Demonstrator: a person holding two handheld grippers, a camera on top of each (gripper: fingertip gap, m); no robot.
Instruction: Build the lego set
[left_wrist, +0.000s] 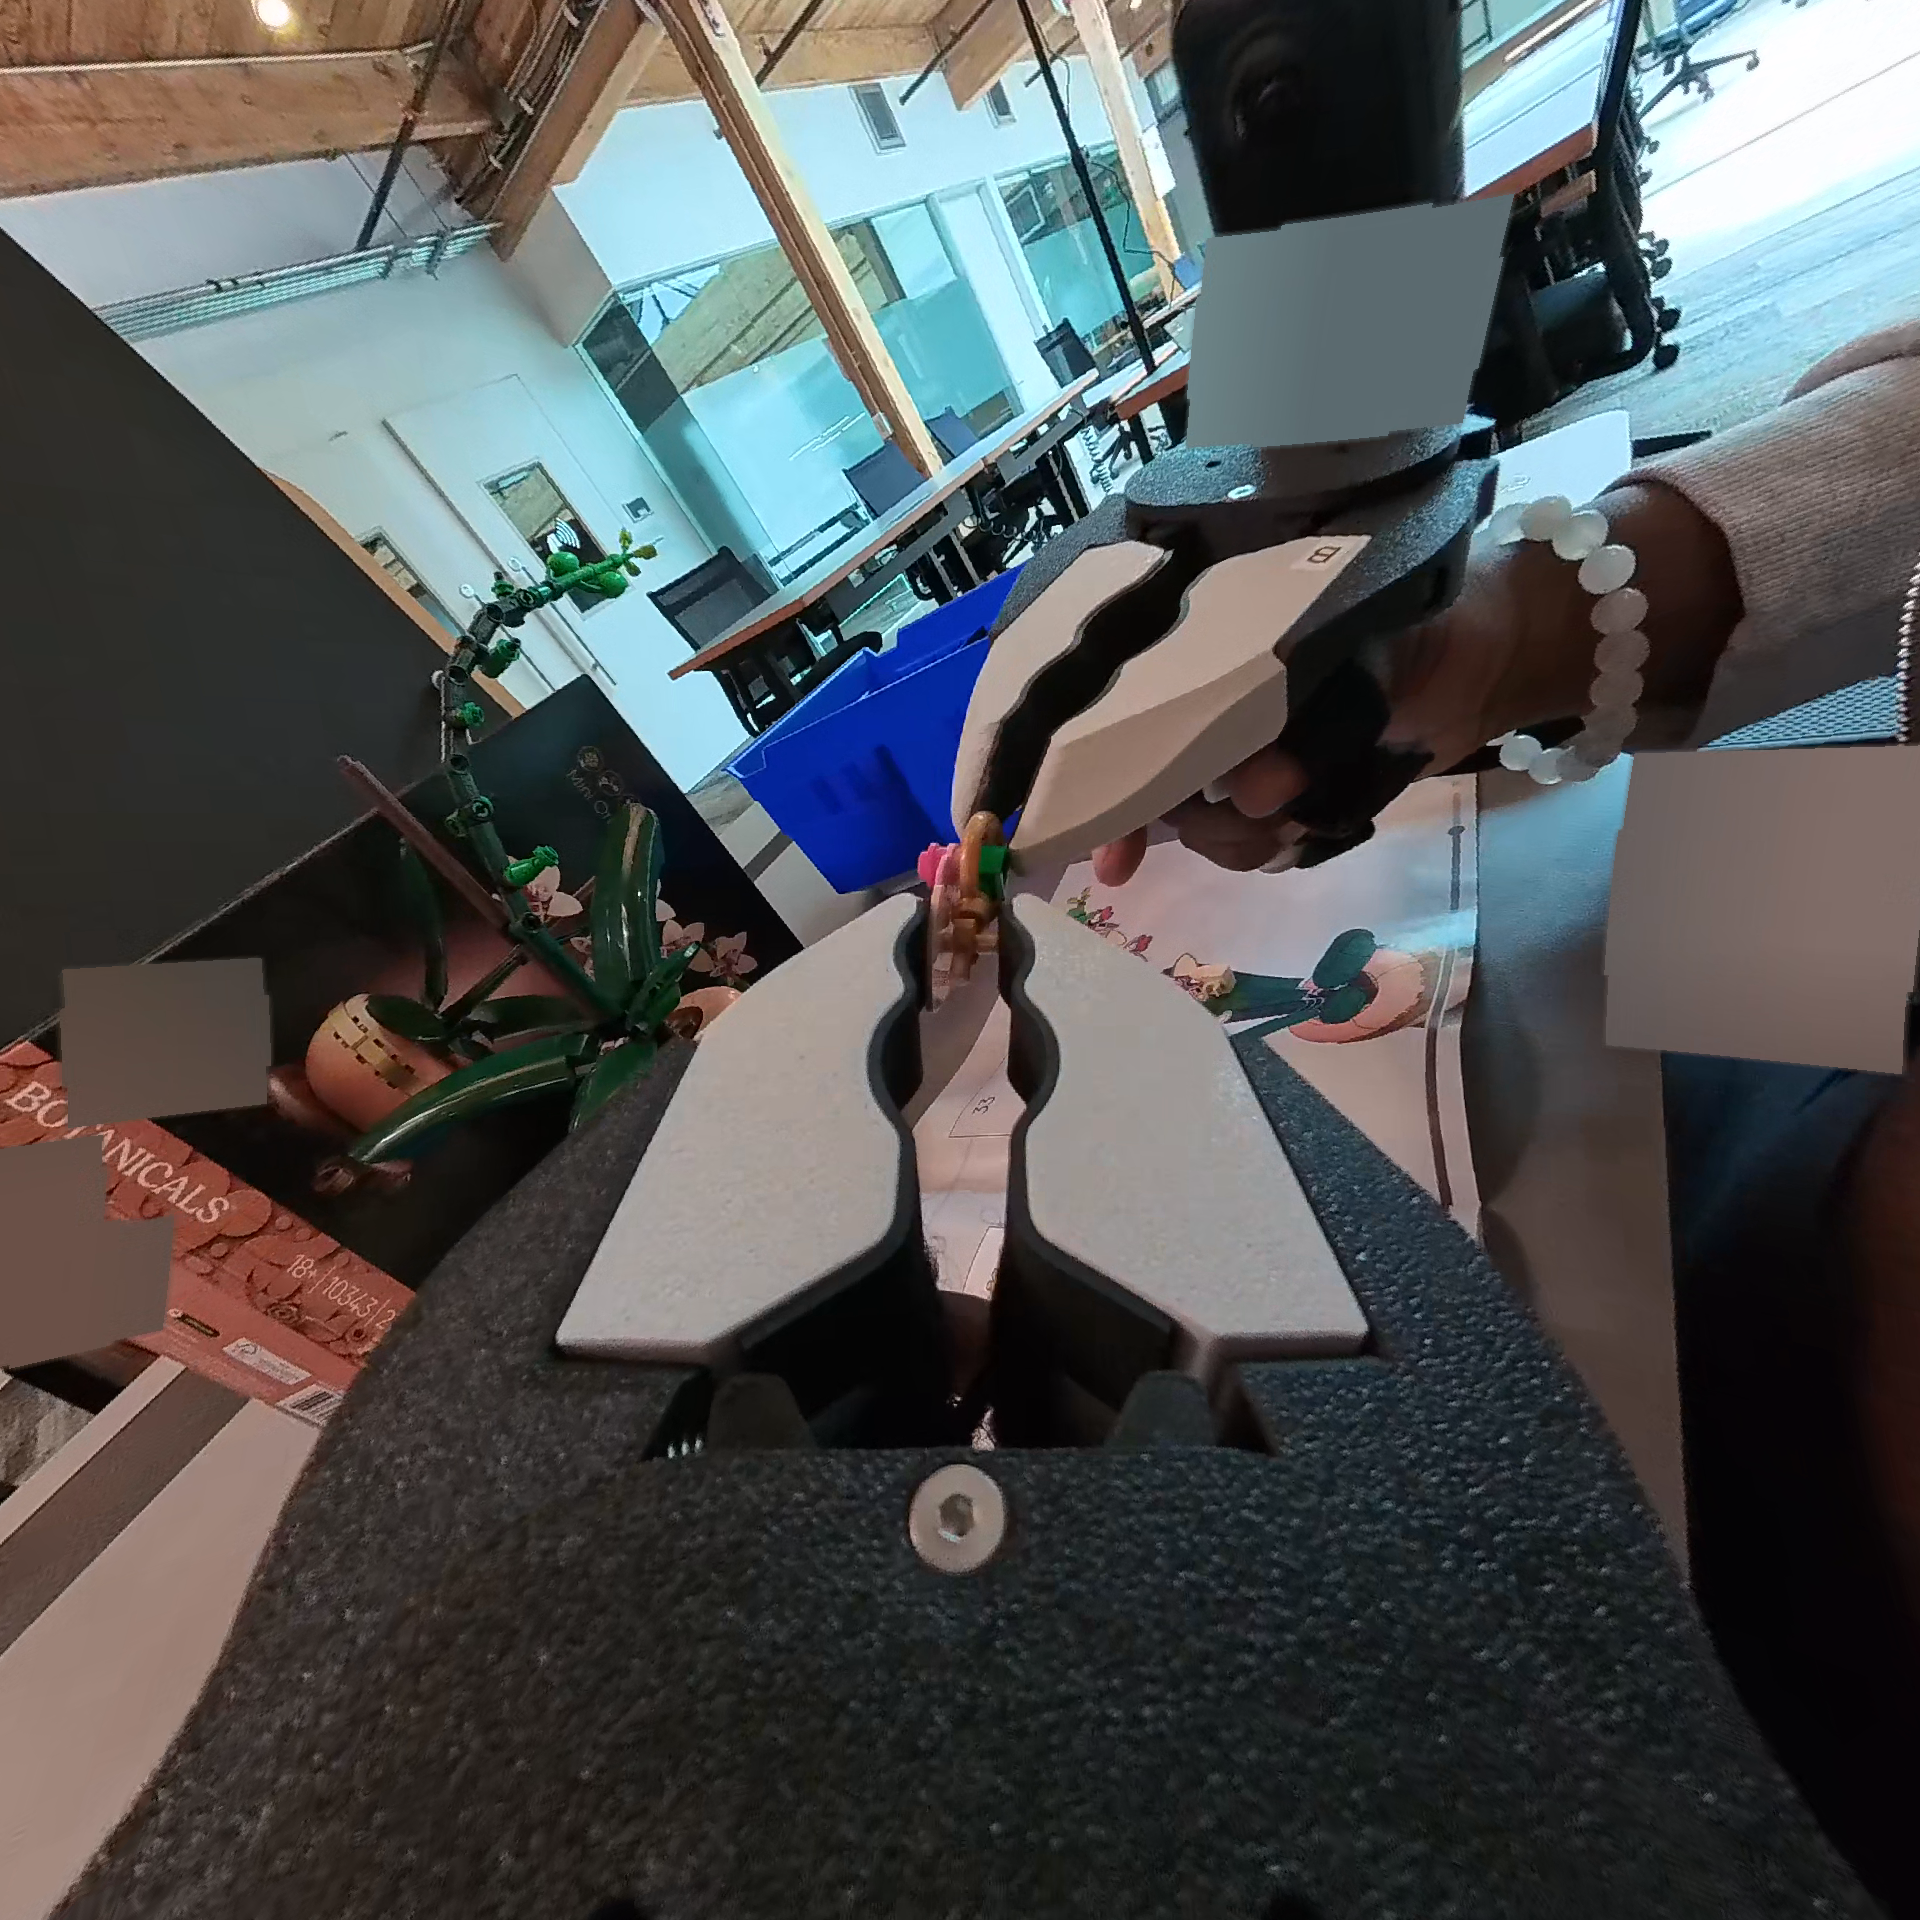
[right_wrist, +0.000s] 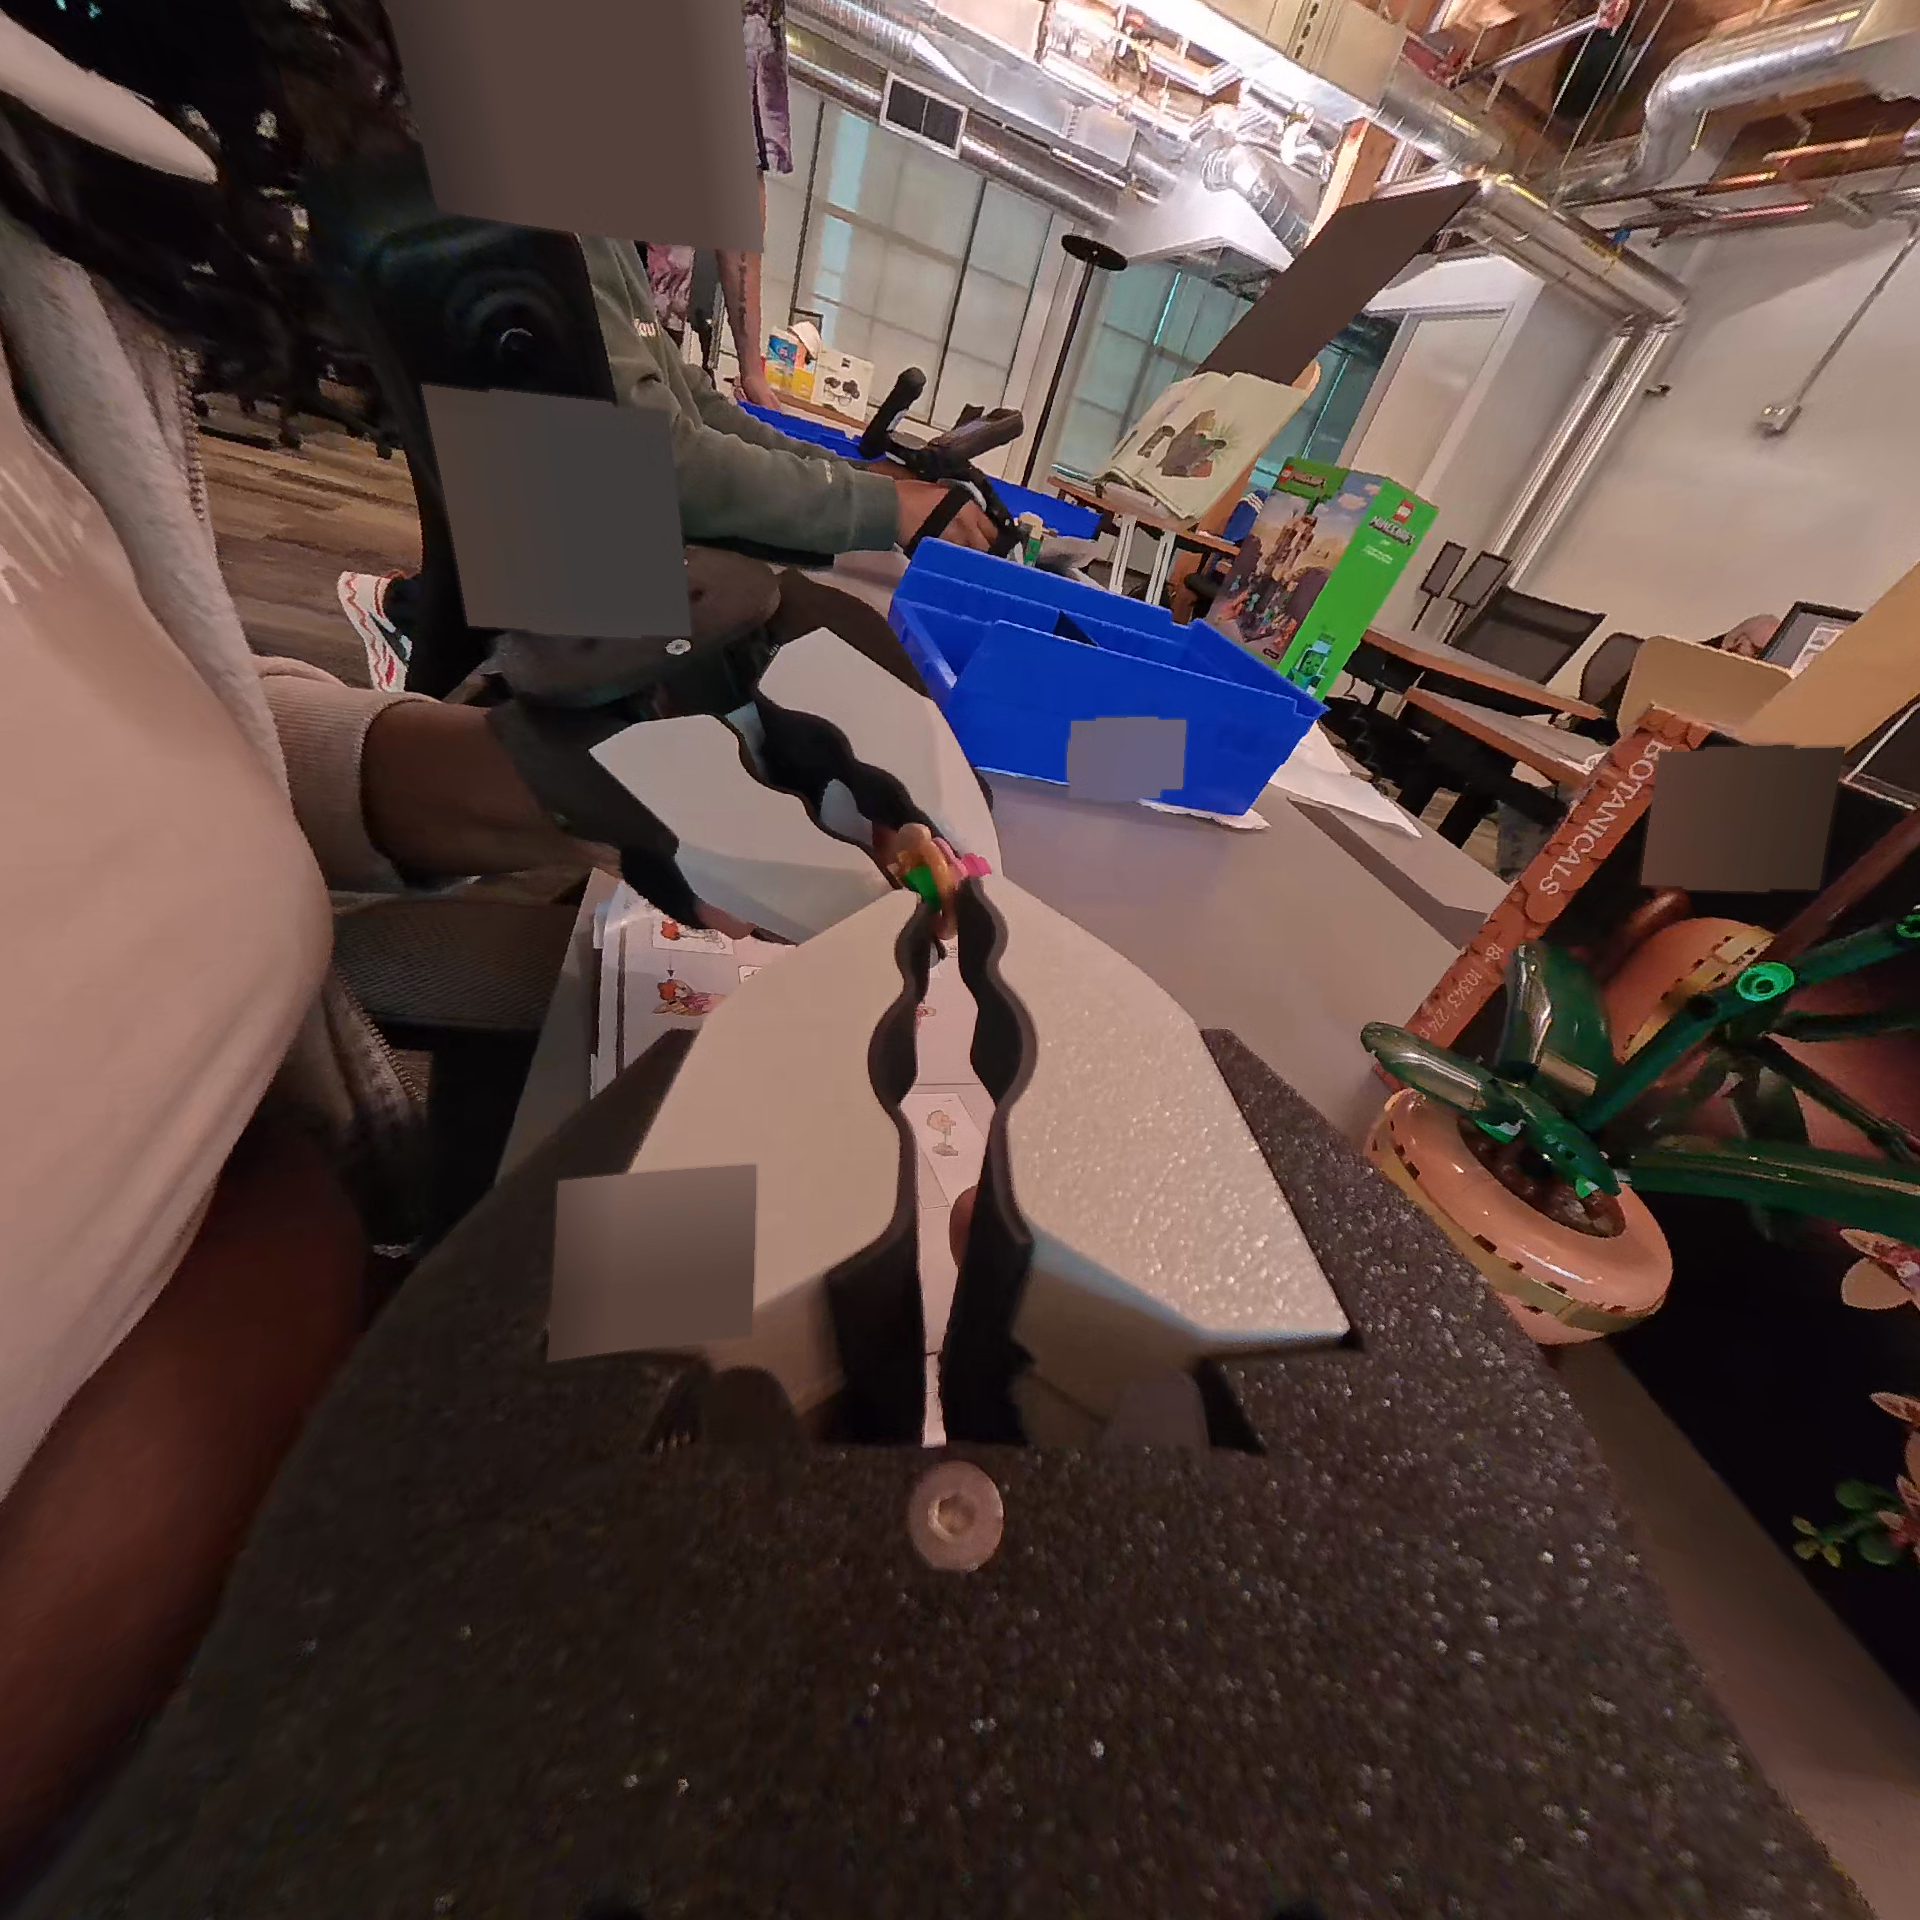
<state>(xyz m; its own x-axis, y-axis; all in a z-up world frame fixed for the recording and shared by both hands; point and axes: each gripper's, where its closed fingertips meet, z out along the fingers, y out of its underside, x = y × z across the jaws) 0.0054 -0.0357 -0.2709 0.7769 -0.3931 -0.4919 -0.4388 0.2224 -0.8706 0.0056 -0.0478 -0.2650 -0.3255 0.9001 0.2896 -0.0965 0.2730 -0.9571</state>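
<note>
Above the instruction booklet (left_wrist: 1195, 935), left gripper (left_wrist: 961, 940) and right gripper (left_wrist: 1003, 847) both pinch one small orchid flower assembly (left_wrist: 971, 899); light, rigid, easily popped apart, best held by its edges.

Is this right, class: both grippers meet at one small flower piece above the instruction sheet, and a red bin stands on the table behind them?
Not quite. The bin is blue, not red, as the right wrist view shows. The rest holds: the left gripper and the right gripper meet at the small flower piece above the instruction sheet, with the bin on the table behind them.
</note>
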